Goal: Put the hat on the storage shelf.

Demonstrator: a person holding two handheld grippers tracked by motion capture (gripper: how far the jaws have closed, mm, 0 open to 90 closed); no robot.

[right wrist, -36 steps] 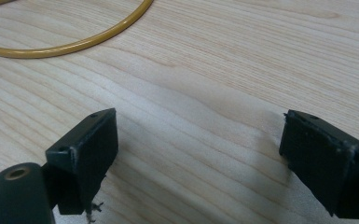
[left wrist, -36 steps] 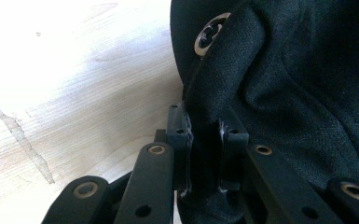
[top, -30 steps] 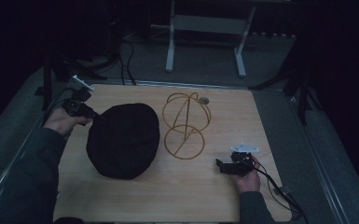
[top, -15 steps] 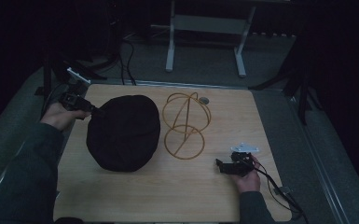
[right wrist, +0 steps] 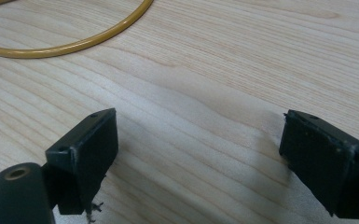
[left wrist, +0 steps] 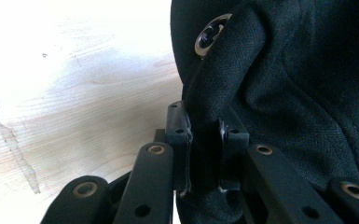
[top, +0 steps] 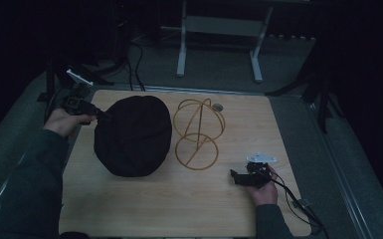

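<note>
A black fabric hat (top: 133,134) lies on the left half of the wooden table (top: 179,204). My left gripper (top: 104,115) is shut on its left edge; in the left gripper view a fold of the hat (left wrist: 279,84) sits pinched between the jaws of that gripper (left wrist: 204,140), below a metal eyelet (left wrist: 210,39). A golden wire hat stand (top: 198,132) stands right of the hat, and its ring base (right wrist: 70,39) lies ahead of my right gripper (right wrist: 198,149). That right gripper (top: 235,176) rests open near the table's right front, nothing between its jaws.
A small round disc (top: 218,106) lies on the table behind the wire stand. Cables (top: 298,196) trail off the right front corner. A metal frame (top: 219,45) stands on the floor beyond the table.
My left gripper has lowered at the table's left side while still pinching the hat's edge, and the hat has shifted slightly. The right gripper has stayed put.
</note>
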